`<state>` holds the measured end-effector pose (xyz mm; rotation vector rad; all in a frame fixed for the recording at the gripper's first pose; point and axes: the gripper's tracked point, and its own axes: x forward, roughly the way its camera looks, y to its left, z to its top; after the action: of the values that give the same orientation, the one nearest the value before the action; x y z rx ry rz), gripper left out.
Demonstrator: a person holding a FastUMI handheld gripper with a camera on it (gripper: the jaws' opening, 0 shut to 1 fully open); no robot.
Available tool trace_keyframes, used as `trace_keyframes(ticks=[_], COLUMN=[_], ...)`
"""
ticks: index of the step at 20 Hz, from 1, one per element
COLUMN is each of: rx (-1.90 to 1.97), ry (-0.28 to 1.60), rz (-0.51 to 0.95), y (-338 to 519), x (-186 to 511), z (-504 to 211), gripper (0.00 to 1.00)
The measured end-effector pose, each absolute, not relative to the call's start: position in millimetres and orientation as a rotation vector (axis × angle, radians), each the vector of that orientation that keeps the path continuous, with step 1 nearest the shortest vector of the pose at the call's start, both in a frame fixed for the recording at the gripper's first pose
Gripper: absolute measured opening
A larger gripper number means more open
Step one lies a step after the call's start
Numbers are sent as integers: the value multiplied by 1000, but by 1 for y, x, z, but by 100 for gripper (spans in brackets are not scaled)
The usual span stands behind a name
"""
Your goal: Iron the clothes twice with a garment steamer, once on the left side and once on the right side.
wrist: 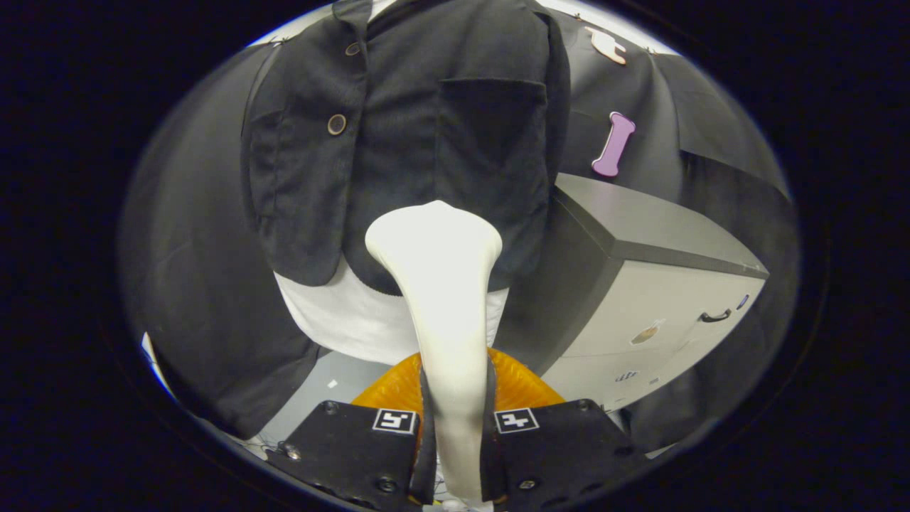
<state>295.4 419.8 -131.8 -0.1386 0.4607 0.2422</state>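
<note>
A black jacket [419, 135] with round buttons hangs over a white garment [341, 320] straight ahead. My gripper [455, 434] is shut on the white garment steamer [444, 284], both fingers pressing its slim handle. The steamer's wide head rises beyond the fingers and sits at the jacket's lower hem, roughly at its middle, below the chest pocket [490, 121]. Whether the head touches the cloth I cannot tell. The jacket's left front panel [302, 185] hangs loose beside the head.
A grey cabinet [654, 284] with a dark top and a drawer handle stands to the right of the clothes. An orange ribbed object [519, 384] lies just beyond my fingers, behind the steamer handle. Grey floor [334, 377] shows under the garment.
</note>
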Motion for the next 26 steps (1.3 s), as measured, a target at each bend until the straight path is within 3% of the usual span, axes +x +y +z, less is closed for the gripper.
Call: trace_keyframes(ticks=[10,20,26], rx=[-54,52,57], ry=[317,134,71], rz=[266,315,328], y=[428,523,586], x=[253,220,207], z=[5,154,201], gripper=[27,27,27])
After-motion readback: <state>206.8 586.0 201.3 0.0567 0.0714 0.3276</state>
